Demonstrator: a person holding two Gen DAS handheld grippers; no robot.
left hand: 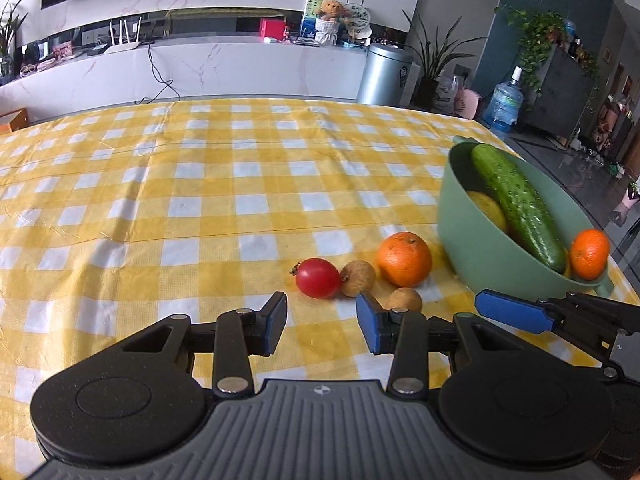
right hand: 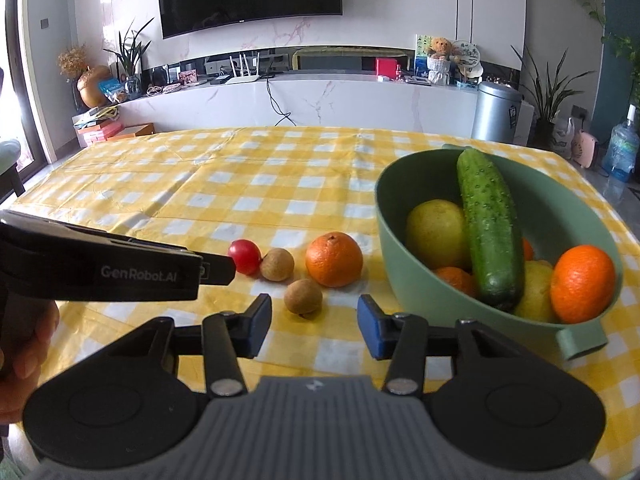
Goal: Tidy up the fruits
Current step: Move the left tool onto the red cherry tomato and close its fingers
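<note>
Here, low in the right wrist view, the right gripper [right hand: 310,326] is spread wide with nothing between its blue pads, hovering just above the yellow checked tablecloth [right hand: 240,200]. Directly ahead of the gap, at centre frame, lies a small brown longan [right hand: 303,296]. Beyond it, in a row across the middle, sit a red cherry tomato [right hand: 244,256], a second longan [right hand: 277,264] touching the tomato, and an orange [right hand: 334,259]. At the right of the frame stands a green bowl [right hand: 390,232] that already holds a cucumber [right hand: 490,232], a yellow fruit [right hand: 436,232] and another orange [right hand: 582,284].

In the left wrist view the left gripper [left hand: 322,330] is also spread and empty, low in the frame, with the tomato [left hand: 318,278] just beyond its fingertips.

Risks, as a judgement: the round fruits lie close together, so a finger coming down on the near longan may nudge it and set it rolling, or knock the neighbours apart. Both grippers are near each other and could collide. The bowl is heaped, and the cucumber leans over its rim, so a dropped fruit might bounce out
</note>
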